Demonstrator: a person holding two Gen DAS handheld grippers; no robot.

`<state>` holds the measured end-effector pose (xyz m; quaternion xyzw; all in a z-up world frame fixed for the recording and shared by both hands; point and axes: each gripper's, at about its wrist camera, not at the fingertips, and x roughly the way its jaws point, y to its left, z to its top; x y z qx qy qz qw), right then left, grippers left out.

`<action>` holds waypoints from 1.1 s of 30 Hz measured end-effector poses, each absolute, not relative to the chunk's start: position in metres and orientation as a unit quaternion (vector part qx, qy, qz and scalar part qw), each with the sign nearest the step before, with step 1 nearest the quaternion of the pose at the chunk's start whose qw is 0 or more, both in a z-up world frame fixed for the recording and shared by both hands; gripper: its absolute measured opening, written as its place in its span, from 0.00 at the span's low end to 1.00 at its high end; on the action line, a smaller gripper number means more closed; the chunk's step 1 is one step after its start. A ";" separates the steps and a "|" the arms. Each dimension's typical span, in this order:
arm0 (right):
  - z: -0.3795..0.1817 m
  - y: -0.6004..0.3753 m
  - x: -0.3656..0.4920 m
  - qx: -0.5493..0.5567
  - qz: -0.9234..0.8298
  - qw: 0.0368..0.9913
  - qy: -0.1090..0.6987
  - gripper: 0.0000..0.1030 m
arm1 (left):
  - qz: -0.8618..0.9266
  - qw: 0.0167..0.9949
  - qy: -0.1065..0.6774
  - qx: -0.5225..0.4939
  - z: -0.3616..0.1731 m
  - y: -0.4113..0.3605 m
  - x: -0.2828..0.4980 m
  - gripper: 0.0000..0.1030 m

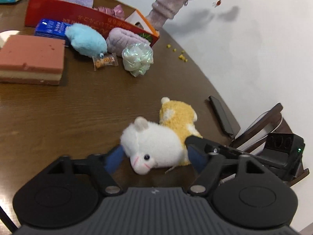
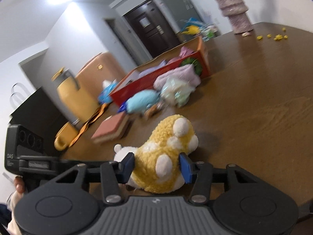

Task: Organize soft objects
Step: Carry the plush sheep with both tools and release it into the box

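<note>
Yellow-and-white fluffy plush hamster [image 2: 166,156] sits on the brown wooden table [image 2: 254,107], with both my grippers at it.

My right gripper [image 2: 157,165] is clamped on the plush's yellow rear; its blue pads [image 2: 184,167] press into the fleece on both sides. My left gripper [image 1: 154,156] brackets the white head end [image 1: 154,145]: the blue pads [image 1: 114,159] sit at either side of it, but I can't tell if they bite. Plush rests on the table, near its edge. Farther back: light blue fuzzy plush [image 1: 86,39], rolled lilac towel [image 1: 125,39], crinkly iridescent bath pouf [image 1: 138,57], small wrapped snack [image 1: 105,61], pink-and-cream layered sponge block [image 1: 31,58], all just in front of the red cardboard box [image 1: 82,17], which holds more lilac fabric. Black phone [image 1: 223,115] lies at the table edge.
</note>
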<state>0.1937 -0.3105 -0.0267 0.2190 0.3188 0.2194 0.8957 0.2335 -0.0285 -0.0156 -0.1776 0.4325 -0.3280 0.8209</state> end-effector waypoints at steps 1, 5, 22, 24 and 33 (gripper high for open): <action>-0.027 -0.311 0.191 0.219 0.224 0.895 0.319 0.51 | -0.319 0.827 0.428 -0.175 -0.016 -0.027 0.231 0.76; -0.021 -0.312 0.189 0.213 0.214 0.901 0.313 0.55 | -0.299 0.834 0.428 -0.179 -0.017 -0.023 0.237 0.76; 0.007 -0.315 0.224 0.221 0.205 0.909 0.290 0.43 | -0.326 0.842 0.373 -0.213 0.011 -0.026 0.273 0.45; 0.033 -0.314 0.249 0.203 0.214 0.918 0.264 0.43 | -0.322 0.860 0.334 -0.212 0.036 -0.028 0.300 0.45; 0.082 -0.303 0.436 0.129 0.203 0.933 0.268 0.42 | -0.265 0.891 0.325 -0.173 0.065 -0.055 0.472 0.46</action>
